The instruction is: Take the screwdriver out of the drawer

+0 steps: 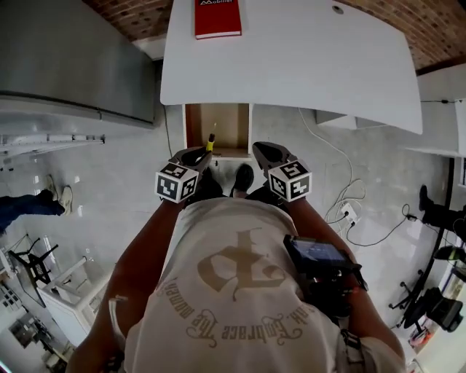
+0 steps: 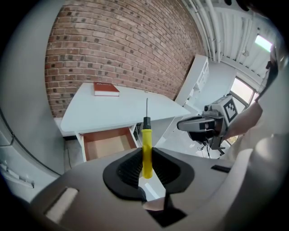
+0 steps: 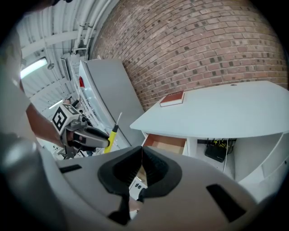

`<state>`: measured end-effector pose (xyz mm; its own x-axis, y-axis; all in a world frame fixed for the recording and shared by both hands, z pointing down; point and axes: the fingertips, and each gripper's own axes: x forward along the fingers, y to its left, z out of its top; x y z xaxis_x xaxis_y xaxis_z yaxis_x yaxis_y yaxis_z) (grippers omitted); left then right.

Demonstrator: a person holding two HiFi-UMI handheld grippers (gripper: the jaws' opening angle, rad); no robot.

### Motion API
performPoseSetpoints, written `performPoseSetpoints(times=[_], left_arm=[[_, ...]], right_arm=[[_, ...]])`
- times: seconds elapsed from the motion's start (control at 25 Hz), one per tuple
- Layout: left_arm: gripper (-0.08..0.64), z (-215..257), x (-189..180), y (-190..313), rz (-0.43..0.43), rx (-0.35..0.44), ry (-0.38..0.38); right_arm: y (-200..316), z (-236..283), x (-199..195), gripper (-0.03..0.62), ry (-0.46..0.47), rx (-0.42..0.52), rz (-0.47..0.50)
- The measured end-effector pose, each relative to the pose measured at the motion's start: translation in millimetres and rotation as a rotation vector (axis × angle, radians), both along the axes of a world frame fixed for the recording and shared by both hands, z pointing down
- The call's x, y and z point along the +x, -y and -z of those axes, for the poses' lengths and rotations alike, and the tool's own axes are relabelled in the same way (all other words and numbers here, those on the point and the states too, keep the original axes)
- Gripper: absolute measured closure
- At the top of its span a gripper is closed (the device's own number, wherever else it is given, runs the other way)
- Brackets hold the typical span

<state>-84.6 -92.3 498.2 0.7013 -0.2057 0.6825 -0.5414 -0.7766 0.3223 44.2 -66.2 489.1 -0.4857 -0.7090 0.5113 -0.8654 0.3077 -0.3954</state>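
Note:
The screwdriver (image 2: 146,149) has a yellow handle, a black collar and a thin metal shaft pointing up. My left gripper (image 2: 145,163) is shut on its handle, held in the air in front of the open drawer (image 2: 109,143). In the head view the left gripper (image 1: 195,156) sits just below the drawer (image 1: 216,130), with the screwdriver (image 1: 211,141) sticking out over it. The drawer looks empty inside. My right gripper (image 3: 141,164) is shut with nothing between its jaws, level with the left gripper (image 3: 88,137) and to its right; the screwdriver (image 3: 112,134) shows there too.
A white desk (image 1: 306,58) spans the top, with a red book (image 1: 217,17) at its back left. A grey cabinet (image 1: 73,65) stands to the left. Cables and a power strip (image 1: 348,213) lie on the tiled floor at right.

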Motion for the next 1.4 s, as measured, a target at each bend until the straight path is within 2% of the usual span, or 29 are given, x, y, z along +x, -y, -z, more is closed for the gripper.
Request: performPoseSetpoints(times=[0.4, 0.76, 1.04, 1.4], left_arm=[[0.495, 45.8, -6.6, 8.3, 0.124, 0.073, -0.098], [0.495, 74.1, -23.7, 15.9, 0.217, 0.136, -0.182], [0.495, 81.8, -35.9, 28.9, 0.252, 0.163, -0.193], [0.495, 69.7, -26.8, 29.4, 0.263, 0.134, -0.19]], right_arm=[[8.7, 53.0, -4.4, 0.586, 0.004, 0.132, 0.071], [11.6, 74.3, -13.8, 0.586, -0.009, 0.184, 0.118], [30.9, 78.5, -30.3, 0.586, -0.017, 0.197, 0.173], [41.9, 82.4, -27.2, 0.586, -0.019, 0.198, 0.199]])
